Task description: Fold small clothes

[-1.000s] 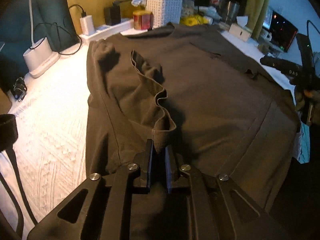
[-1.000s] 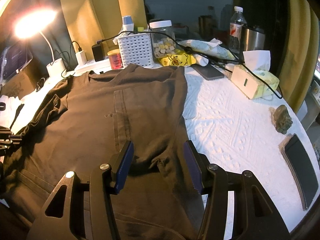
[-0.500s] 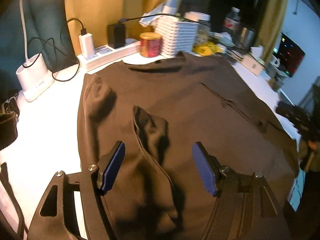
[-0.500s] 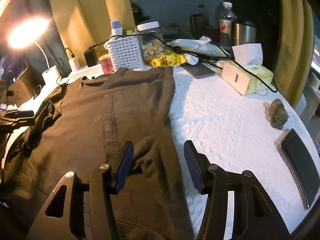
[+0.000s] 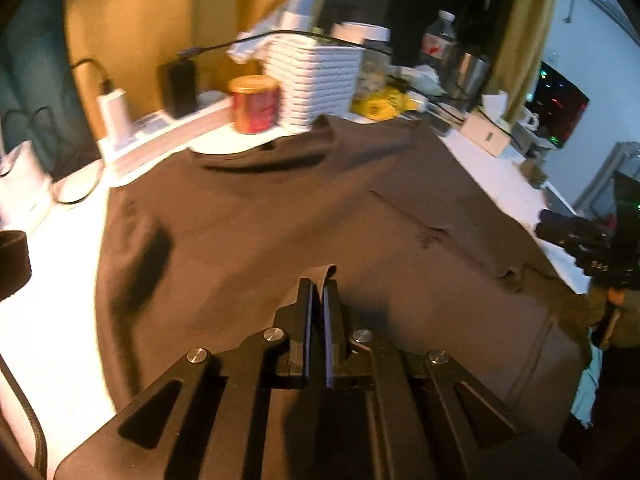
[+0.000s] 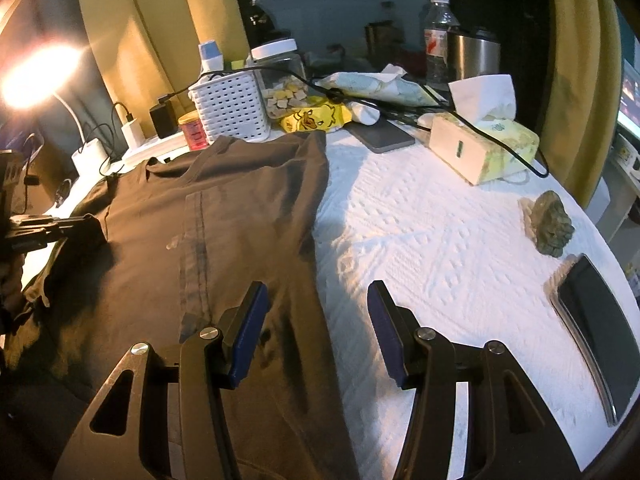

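Observation:
A dark brown T-shirt [image 5: 320, 208] lies spread on the white table cover, collar toward the back; it also shows in the right wrist view [image 6: 224, 216]. My left gripper [image 5: 317, 294] is shut on a small fold of the shirt's fabric near its middle. My right gripper [image 6: 314, 304] is open and empty, above the shirt's right edge and the bare cover. The right gripper shows at the right edge of the left wrist view [image 5: 580, 240]. The left gripper shows at the left edge of the right wrist view [image 6: 48, 228].
At the back stand a white basket [image 6: 232, 108], a red can [image 5: 254, 104], a jar [image 6: 280, 76], chargers on a power strip [image 5: 116, 116] and a tissue box [image 6: 484, 148]. A phone [image 6: 596, 328] and a small dark figure [image 6: 550, 228] lie at the right.
My left gripper let go of the raised fold, opened, moved forward and has shut again on a fold of the shirt. My right gripper stayed open and shifted slightly right.

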Demonstrator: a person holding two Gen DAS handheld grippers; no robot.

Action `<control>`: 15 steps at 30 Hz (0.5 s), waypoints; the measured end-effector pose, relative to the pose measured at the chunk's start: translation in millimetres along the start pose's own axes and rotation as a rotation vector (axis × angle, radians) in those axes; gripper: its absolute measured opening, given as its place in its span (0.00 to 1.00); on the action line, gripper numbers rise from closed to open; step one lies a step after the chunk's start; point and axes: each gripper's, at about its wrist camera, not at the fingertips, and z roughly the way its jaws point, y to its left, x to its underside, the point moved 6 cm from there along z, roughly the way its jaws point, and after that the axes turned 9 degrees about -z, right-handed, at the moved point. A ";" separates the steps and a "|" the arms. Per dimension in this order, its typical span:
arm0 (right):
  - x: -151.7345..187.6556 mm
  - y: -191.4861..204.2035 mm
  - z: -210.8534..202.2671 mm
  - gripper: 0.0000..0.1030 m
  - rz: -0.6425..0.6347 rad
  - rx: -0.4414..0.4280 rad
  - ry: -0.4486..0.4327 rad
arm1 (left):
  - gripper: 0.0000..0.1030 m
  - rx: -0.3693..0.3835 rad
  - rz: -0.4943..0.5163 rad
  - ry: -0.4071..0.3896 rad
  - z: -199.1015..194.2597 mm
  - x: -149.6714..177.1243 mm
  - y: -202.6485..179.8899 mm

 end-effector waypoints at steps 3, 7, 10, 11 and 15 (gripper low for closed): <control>-2.3 8.0 3.0 0.54 -0.019 -0.011 0.005 | 0.08 -0.049 0.022 0.069 11.0 6.0 -6.5; -0.8 22.3 6.5 0.54 -0.057 -0.021 0.019 | 0.53 -0.024 -0.006 0.052 -9.6 16.7 -4.2; 2.3 31.2 11.3 0.54 -0.082 -0.030 0.039 | 0.55 -0.026 -0.011 0.038 -32.7 33.5 1.4; 3.3 34.0 14.5 0.54 -0.097 -0.021 0.052 | 0.55 -0.035 -0.010 0.045 -38.1 41.3 4.5; 4.5 42.4 22.5 0.54 -0.147 0.003 0.088 | 0.55 -0.044 -0.010 0.082 -42.8 69.9 11.7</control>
